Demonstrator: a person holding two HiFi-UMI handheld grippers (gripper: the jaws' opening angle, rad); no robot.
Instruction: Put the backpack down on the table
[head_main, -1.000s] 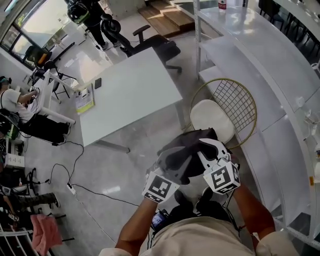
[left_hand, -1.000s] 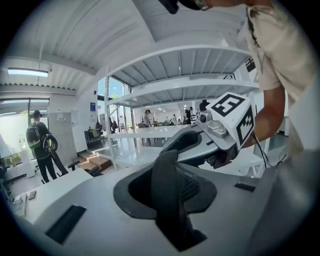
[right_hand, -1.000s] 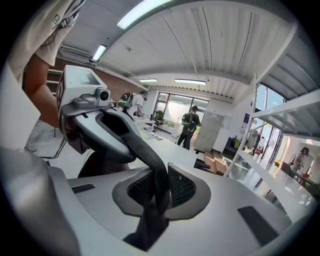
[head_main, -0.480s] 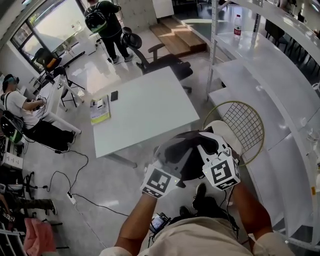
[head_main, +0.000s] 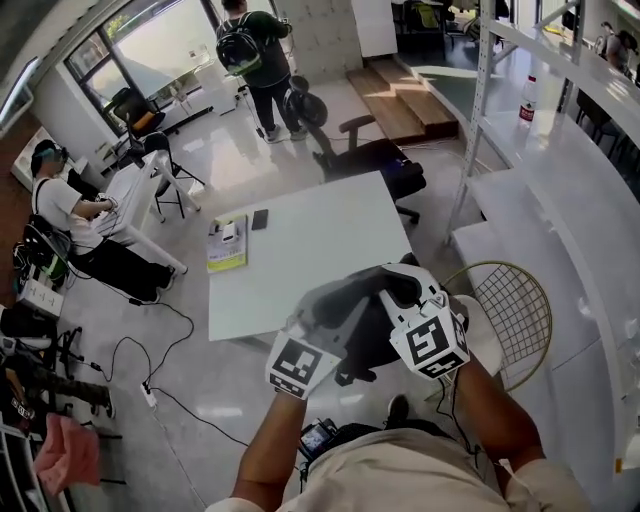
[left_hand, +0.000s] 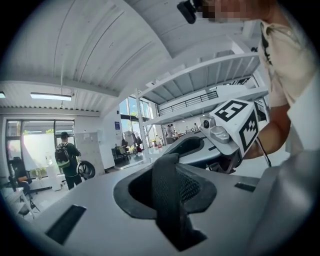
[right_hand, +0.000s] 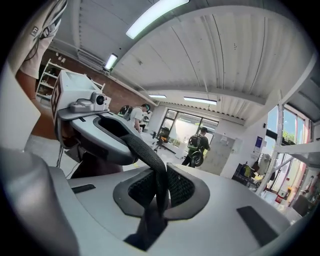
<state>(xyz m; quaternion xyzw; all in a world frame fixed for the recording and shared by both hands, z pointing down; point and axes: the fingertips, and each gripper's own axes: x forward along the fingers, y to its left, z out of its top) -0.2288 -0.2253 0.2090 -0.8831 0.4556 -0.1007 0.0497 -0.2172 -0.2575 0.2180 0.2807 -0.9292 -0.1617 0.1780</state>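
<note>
A dark backpack (head_main: 362, 322) hangs in the air between my two grippers, over the floor at the near edge of the white table (head_main: 300, 250). My left gripper (head_main: 318, 318) is shut on a black webbing strap (left_hand: 169, 185) of the backpack. In the right gripper view, my right gripper (right_hand: 160, 192) is shut on another black strap (right_hand: 152, 165). Both grippers are raised side by side and point roughly level. The backpack's lower part is hidden behind my hands.
A yellow book (head_main: 228, 245) and a phone (head_main: 260, 219) lie on the table's far left. A gold wire chair (head_main: 510, 310) stands to the right, white shelves (head_main: 560, 200) beyond it. A black office chair (head_main: 375, 160) is behind the table. A cable (head_main: 150, 330) runs across the floor.
Both grippers have risen with the backpack and carried it from beside the wire chair's seat toward the table's near edge. Both stay closed on the straps.
</note>
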